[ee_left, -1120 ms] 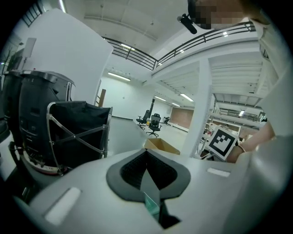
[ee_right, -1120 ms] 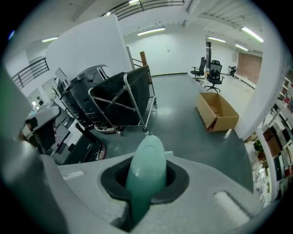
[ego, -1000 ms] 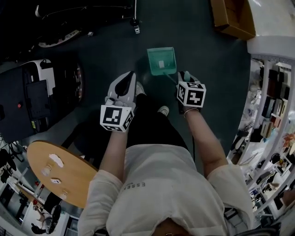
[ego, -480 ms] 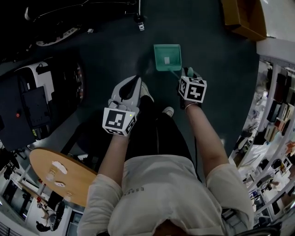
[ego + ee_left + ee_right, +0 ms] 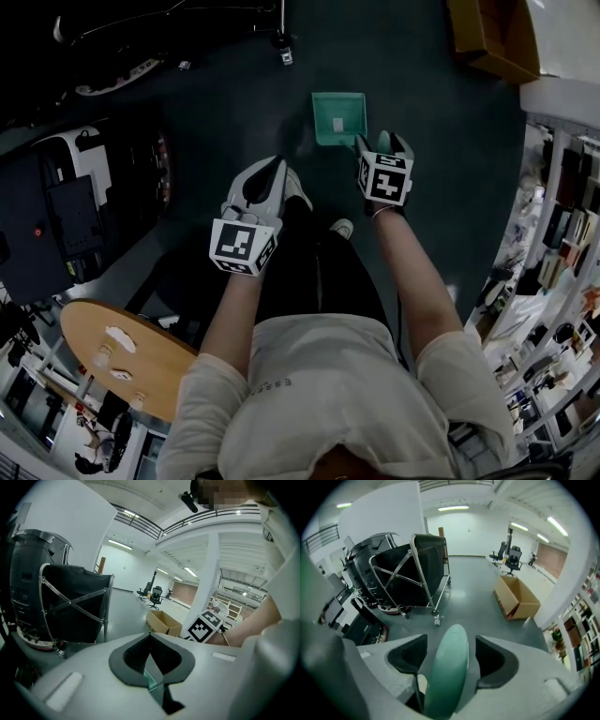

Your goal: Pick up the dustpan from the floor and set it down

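The green dustpan (image 5: pixel 338 118) lies flat on the dark floor ahead of the person's feet, its long handle slanting back to my right gripper (image 5: pixel 382 142). In the right gripper view the handle (image 5: pixel 449 667) stands between the jaws, which have just been opening; both pads (image 5: pixel 494 660) stand clear of it, so my right gripper (image 5: pixel 451 656) is open. My left gripper (image 5: pixel 270 169) hangs to the left of the pan over a shoe, holding nothing. In the left gripper view its jaws are pressed together, and my left gripper (image 5: pixel 151 660) is shut.
A cardboard box (image 5: pixel 487 37) sits at the far right, also in the right gripper view (image 5: pixel 516 597). A black wheeled cart (image 5: pixel 412 573) and dark machines (image 5: pixel 66 206) stand on the left. Shelves (image 5: pixel 562 234) line the right side; a round wooden table (image 5: pixel 122 352) is behind left.
Both grippers sank a little and the dustpan came to rest on the floor. My right gripper's jaws then spread apart off the handle. The left gripper stayed shut.
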A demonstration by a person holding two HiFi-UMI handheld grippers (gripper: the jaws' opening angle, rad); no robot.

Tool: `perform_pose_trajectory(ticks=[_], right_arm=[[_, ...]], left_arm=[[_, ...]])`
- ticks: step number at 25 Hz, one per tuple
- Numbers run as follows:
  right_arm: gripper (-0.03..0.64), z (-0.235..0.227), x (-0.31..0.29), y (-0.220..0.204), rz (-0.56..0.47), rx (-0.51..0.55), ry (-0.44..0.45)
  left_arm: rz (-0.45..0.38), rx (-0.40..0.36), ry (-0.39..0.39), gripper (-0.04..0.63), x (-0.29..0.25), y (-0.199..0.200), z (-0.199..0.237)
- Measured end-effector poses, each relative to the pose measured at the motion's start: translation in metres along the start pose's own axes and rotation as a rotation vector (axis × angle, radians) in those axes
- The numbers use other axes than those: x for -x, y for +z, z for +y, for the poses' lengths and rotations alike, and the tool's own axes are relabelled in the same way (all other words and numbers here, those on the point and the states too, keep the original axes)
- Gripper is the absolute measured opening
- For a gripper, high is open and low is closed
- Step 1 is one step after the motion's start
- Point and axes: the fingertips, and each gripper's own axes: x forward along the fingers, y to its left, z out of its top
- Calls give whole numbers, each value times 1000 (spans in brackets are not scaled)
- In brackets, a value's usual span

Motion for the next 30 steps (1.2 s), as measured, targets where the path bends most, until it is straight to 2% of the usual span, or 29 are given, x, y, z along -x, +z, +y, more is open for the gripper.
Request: perform_pose_trajectory(ticks=[3,7,8,10,11,13,17,20,25,30], right_arm=[[314,-4,30,15,-129,72,-51],[307,-1,90,48,-323,128,-14],[275,1,110,55,-376,161,-11],[30,3,152,65,-482,208,-10],[-8,4,172,68,-526,215,-1],[-8,5,211,70,-584,210,20],[-8,-9,273,54,-593,151,54],[-8,-18,311,40,-628,132,98],[-8,-19,346,3,-644,211,106],[-8,-13,361,-37,-613,209,169]], left_arm=[[-4,-7,14,17,6,5,-9],[-44,-33,17,17,14,24,-26],[-56,-39,16,17,17,30,-32],[-75,-57,7,17,24,42,-46],[-85,-70,-1,17,29,49,-55],[-122,-98,-15,17,41,67,-73],[-216,-152,-21,17,81,105,-118],[-280,-168,-26,17,109,113,-150],[-318,-165,-7,17,147,88,-186],[-305,-126,0,17,174,54,-206]])
